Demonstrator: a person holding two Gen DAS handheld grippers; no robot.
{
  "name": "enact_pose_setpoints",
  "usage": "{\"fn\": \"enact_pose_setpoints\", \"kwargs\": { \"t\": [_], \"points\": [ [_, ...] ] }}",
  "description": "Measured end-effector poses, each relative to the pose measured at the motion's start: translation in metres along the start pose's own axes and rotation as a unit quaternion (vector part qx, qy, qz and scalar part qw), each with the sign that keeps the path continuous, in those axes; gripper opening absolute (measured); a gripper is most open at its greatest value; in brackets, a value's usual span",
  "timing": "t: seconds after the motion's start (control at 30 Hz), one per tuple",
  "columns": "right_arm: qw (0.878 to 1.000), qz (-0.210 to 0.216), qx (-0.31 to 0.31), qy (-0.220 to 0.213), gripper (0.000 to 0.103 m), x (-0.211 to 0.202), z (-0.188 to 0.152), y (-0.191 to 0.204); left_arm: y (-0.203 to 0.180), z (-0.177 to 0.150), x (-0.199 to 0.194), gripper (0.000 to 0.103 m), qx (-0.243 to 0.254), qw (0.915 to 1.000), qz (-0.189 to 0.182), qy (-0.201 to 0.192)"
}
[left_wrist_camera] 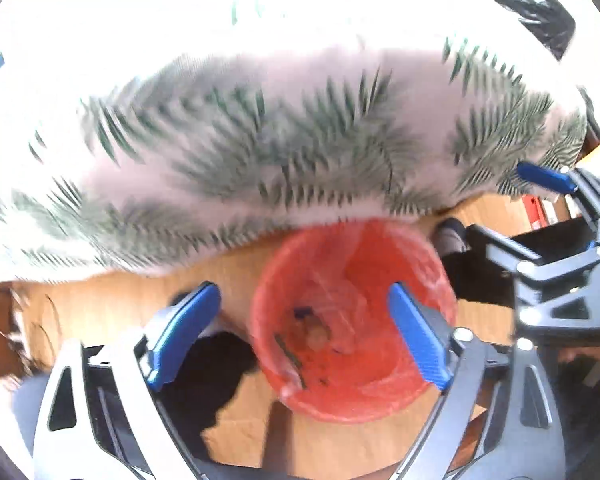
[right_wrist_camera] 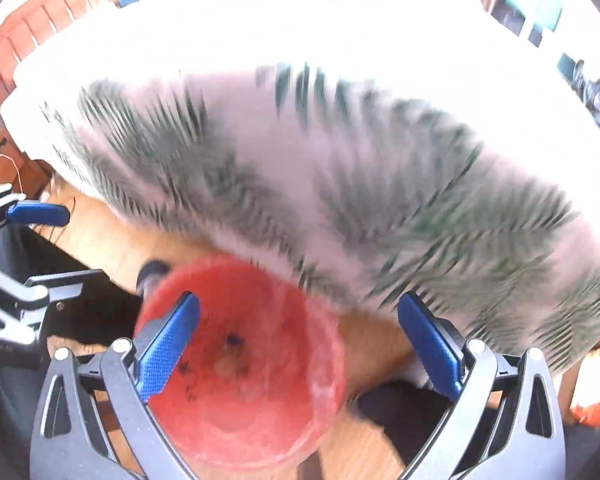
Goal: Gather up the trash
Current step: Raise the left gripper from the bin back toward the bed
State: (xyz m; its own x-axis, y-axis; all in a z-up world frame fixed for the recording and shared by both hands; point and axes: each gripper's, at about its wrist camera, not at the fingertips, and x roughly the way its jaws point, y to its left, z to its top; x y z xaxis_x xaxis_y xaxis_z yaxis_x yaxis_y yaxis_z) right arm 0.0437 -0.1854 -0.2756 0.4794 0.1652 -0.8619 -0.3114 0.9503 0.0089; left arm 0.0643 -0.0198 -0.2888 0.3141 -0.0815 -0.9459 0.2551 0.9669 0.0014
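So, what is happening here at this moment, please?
A person holds a hand-held gripper in each hand above a red bin on the wooden floor, beside a bed with a fern-print cover. The left hand-held gripper and the right hand-held gripper are both open and hold nothing. Small bits of trash lie at the bottom of the bin.

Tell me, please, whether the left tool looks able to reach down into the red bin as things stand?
Probably yes. The left tool stands open above the red bin, whose mouth shows uncovered between its fingers; the leaf-patterned cloth lies beyond the rim.
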Motion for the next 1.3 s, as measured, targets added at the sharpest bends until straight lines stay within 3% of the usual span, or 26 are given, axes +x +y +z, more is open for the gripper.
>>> {"fn": "enact_pose_setpoints", "kwargs": {
  "t": [0.17, 0.43, 0.77, 1.3],
  "points": [
    [0.999, -0.015, -0.007, -0.047, 0.098, -0.046, 0.025, -0.010, -0.003, 0.024, -0.050, 0.097, 0.012, 0.9981, 0.022, -0.056],
    [0.997, -0.049, 0.033, -0.050, 0.098, -0.086, 0.056, -0.027, 0.007, 0.042, -0.101, 0.097, -0.014, 0.9940, 0.032, -0.104],
    [0.995, -0.057, 0.031, -0.071, 0.098, -0.117, 0.069, -0.027, 0.013, 0.051, -0.120, 0.097, -0.026, 0.9914, 0.042, -0.121],
    [0.996, -0.044, 0.036, -0.076, 0.098, -0.104, 0.111, -0.039, 0.024, 0.119, -0.119, 0.097, -0.029, 0.9867, 0.054, -0.150]
  ]
}}
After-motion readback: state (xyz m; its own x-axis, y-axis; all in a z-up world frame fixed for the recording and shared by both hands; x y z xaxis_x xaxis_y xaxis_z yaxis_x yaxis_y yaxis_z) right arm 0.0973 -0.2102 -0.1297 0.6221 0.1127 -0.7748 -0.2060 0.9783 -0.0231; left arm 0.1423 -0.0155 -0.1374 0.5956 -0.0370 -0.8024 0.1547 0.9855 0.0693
